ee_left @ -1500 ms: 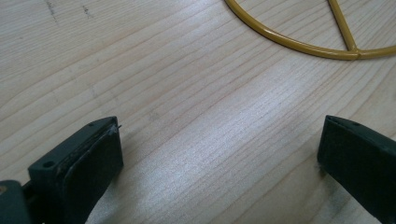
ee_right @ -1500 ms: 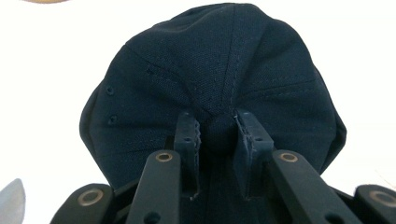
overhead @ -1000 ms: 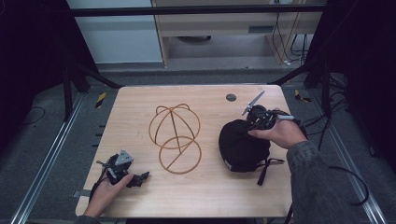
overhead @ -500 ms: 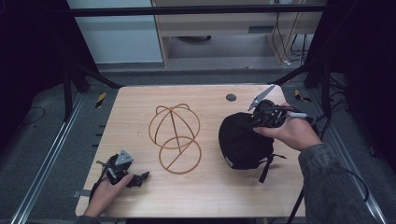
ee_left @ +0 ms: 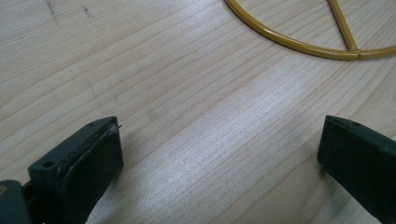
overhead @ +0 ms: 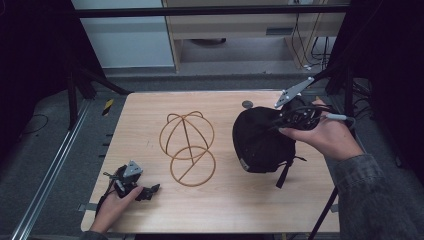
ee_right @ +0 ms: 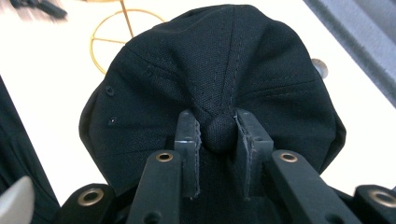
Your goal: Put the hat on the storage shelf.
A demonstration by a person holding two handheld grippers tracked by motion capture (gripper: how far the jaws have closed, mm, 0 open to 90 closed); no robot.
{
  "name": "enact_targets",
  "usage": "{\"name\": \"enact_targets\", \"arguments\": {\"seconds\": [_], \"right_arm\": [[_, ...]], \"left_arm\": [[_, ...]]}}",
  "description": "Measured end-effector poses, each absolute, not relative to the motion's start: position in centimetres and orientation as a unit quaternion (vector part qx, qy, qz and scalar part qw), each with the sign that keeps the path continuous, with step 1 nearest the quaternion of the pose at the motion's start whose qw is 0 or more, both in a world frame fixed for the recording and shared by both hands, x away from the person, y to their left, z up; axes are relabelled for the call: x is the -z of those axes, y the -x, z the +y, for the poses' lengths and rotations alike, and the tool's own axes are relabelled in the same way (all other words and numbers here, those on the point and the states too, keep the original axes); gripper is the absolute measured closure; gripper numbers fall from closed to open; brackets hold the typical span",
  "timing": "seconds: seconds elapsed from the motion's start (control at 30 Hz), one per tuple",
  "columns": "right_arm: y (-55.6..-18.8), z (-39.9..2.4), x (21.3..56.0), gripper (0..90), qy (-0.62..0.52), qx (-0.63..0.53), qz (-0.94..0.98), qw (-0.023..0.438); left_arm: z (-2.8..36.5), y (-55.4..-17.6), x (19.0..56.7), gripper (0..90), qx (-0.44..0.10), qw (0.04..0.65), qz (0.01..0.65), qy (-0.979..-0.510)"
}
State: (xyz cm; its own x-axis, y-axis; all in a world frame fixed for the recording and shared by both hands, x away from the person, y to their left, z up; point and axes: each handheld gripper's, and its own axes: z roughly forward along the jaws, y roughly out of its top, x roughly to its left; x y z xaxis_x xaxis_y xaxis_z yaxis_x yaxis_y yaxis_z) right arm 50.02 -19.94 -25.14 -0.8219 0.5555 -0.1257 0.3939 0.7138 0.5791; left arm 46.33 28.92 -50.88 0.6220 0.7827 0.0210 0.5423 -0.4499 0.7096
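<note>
A black cap (overhead: 260,140) hangs tilted at the table's right side, its strap dangling toward the front. My right gripper (overhead: 280,121) is shut on the cap (ee_right: 219,84), its jaws pinching the button at the crown (ee_right: 218,132). A gold wire hat stand (overhead: 187,146), a dome over a round base, rests on the table's middle; part of its base ring (ee_left: 299,42) appears in the left gripper view. My left gripper (overhead: 150,190) lies low at the front left, open, with bare wood between its jaws (ee_left: 219,158).
The wooden table (overhead: 150,115) has a small dark disc (overhead: 247,104) near its far edge, just behind the cap. Dark frame posts stand to either side, and a metal rail (overhead: 55,165) runs along the left.
My right gripper has lifted the cap by its crown and carried it up and to the right. The left gripper has stayed put.
</note>
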Motion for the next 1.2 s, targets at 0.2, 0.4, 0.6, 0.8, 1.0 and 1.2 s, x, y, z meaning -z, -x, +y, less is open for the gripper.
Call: {"name": "enact_targets", "arguments": {"seconds": [0.2, 0.4, 0.6, 0.8, 1.0, 1.2], "right_arm": [[-49.5, -19.9, 23.6, 73.2, -0.252, -0.291, 0.909, 0.160], [-49.0, -19.7, 22.8, 73.2, -0.244, -0.300, 0.908, 0.162], [-48.7, -19.2, 22.2, 73.2, -0.238, -0.303, 0.908, 0.166], [-48.5, -18.6, 21.2, 73.2, -0.229, -0.310, 0.907, 0.171], [-48.3, -17.7, 20.1, 73.2, -0.219, -0.315, 0.906, 0.177], [-48.1, -17.0, 19.7, 73.2, -0.209, -0.314, 0.908, 0.179]], "left_arm": [[28.9, -46.3, 50.9, 0.0, -0.176, 0.342, 0.398, -0.833], [28.9, -46.3, 50.9, 0.0, -0.176, 0.342, 0.398, -0.833], [28.9, -46.3, 50.9, 0.0, -0.176, 0.342, 0.398, -0.833], [28.9, -46.3, 50.9, 0.0, -0.176, 0.342, 0.398, -0.833], [28.9, -46.3, 50.9, 0.0, -0.176, 0.342, 0.398, -0.833], [28.9, -46.3, 50.9, 0.0, -0.176, 0.342, 0.398, -0.833]]}}
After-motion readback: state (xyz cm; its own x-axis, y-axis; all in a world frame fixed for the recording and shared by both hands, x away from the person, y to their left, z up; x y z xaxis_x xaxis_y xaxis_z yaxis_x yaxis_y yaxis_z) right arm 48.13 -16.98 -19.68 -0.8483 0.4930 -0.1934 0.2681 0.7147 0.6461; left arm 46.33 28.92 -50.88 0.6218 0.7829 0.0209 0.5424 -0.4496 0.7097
